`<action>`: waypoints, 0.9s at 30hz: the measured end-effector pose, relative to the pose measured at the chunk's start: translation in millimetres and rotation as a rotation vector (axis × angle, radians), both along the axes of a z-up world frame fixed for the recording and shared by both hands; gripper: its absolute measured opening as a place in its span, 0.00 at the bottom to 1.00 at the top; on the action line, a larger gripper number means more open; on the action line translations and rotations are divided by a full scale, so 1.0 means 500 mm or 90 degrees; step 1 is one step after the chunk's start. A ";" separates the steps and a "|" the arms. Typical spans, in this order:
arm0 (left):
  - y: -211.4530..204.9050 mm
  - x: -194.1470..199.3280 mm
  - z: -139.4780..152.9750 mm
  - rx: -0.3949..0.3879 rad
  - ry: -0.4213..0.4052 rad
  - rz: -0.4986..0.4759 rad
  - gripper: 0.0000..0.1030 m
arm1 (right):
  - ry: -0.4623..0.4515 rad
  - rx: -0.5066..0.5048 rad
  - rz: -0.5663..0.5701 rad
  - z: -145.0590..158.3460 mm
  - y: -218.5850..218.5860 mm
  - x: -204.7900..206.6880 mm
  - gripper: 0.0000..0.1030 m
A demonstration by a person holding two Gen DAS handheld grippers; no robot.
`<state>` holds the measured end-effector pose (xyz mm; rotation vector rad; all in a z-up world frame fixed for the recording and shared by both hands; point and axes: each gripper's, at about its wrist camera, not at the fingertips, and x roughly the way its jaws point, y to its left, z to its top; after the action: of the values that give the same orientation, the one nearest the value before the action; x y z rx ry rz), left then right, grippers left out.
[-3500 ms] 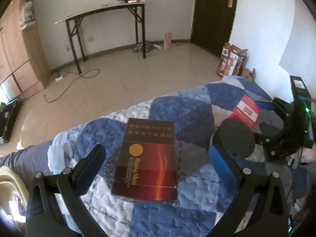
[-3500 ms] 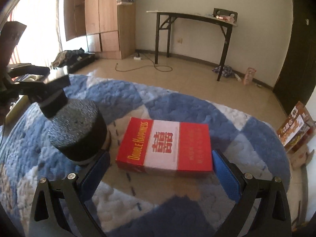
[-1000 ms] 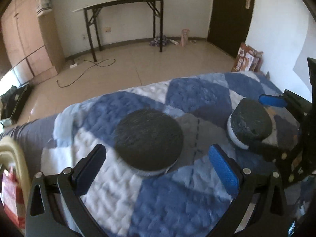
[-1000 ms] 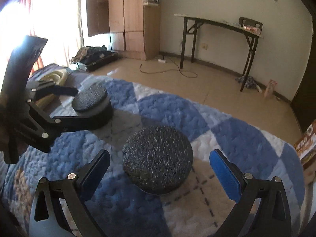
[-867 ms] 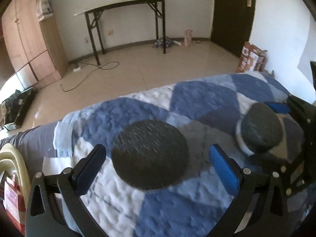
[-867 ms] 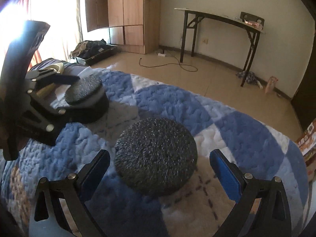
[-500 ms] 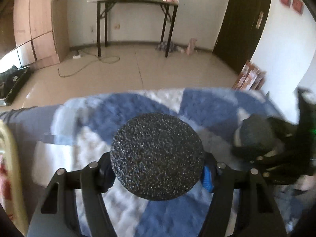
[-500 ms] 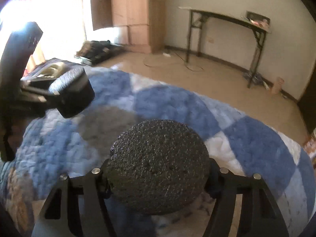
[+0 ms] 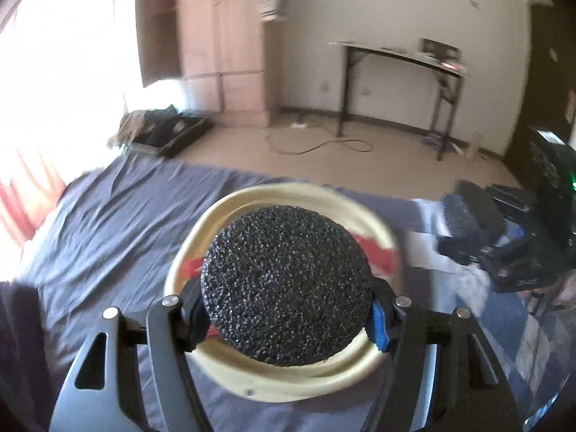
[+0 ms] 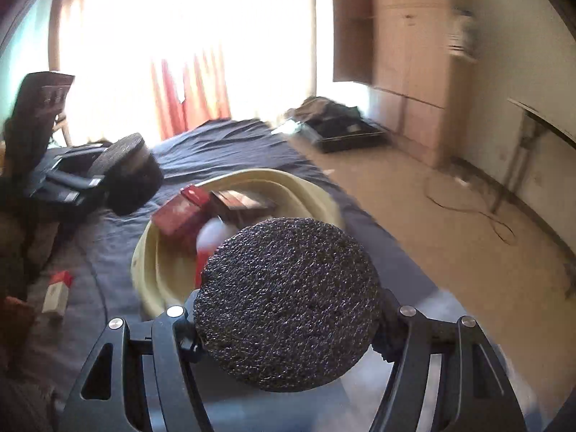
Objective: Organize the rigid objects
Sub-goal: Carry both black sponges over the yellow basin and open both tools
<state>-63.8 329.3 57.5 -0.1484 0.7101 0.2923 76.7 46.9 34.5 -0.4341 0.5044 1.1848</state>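
A round black foam puck (image 9: 286, 288) with a coarse, speckled top sits clamped between the fingers of the left gripper (image 9: 286, 318), raised above a cream-yellow plastic basin (image 9: 273, 381) that rests on a dark grey bedsheet (image 9: 126, 223). The puck hides most of the basin's inside in the left wrist view; only a strip of red box shows past its edges.

A second black foam puck (image 10: 288, 302), the same make, is clamped in the right gripper (image 10: 288, 327). It hangs at the near right edge of the same basin (image 10: 144, 262), over the rim rather than its middle. Both grippers are clenched on their pucks, the pads pressed against the sides.

Inside the basin lie a red box (image 10: 180, 212) toward the left and a dark brown box (image 10: 241, 201) beside it, both tilted against the wall, with something white and blurred just in front of them. A small red-and-white packet (image 10: 57, 291) lies on the sheet to the left of the basin, apart from it.

Farther off stand a wooden wardrobe (image 9: 223, 46), a black-legged folding table (image 9: 399, 82) against the far wall, and an orange curtain (image 10: 187, 86) at the bright window. A cable (image 9: 320, 145) trails across the tiled floor.
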 end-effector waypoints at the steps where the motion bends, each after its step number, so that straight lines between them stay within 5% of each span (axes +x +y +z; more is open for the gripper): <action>1: 0.012 -0.004 -0.010 -0.008 0.000 0.008 0.66 | 0.010 -0.011 0.007 -0.002 0.049 0.012 0.65; 5: 0.045 0.028 -0.075 -0.060 0.038 -0.019 0.67 | 0.024 -0.053 0.003 -0.026 0.202 0.061 0.65; 10: 0.073 0.070 -0.131 -0.079 0.055 0.007 0.70 | 0.013 -0.120 -0.026 -0.076 0.291 0.062 0.65; 12: 0.066 0.069 -0.133 -0.075 0.042 0.009 0.80 | 0.020 -0.119 -0.031 -0.087 0.305 0.068 0.66; 14: 0.046 0.048 -0.123 -0.061 0.026 0.020 0.97 | 0.028 -0.113 -0.033 -0.090 0.310 0.069 0.86; 16: 0.022 0.016 -0.097 -0.060 -0.008 0.039 1.00 | 0.020 -0.070 -0.034 -0.062 0.282 0.058 1.00; 21: -0.096 -0.041 -0.007 -0.021 -0.057 0.074 1.00 | -0.015 0.058 -0.029 0.057 0.106 0.017 1.00; 24: -0.175 -0.057 0.010 -0.042 -0.057 0.109 1.00 | -0.015 0.004 0.035 0.060 0.014 -0.015 1.00; 27: -0.218 -0.065 -0.036 -0.094 -0.023 0.145 1.00 | -0.026 -0.035 0.059 0.000 -0.048 -0.041 1.00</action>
<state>-96.3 220.3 39.4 -0.3751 0.6795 0.4541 56.0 22.7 34.6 -0.5327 0.4874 1.2512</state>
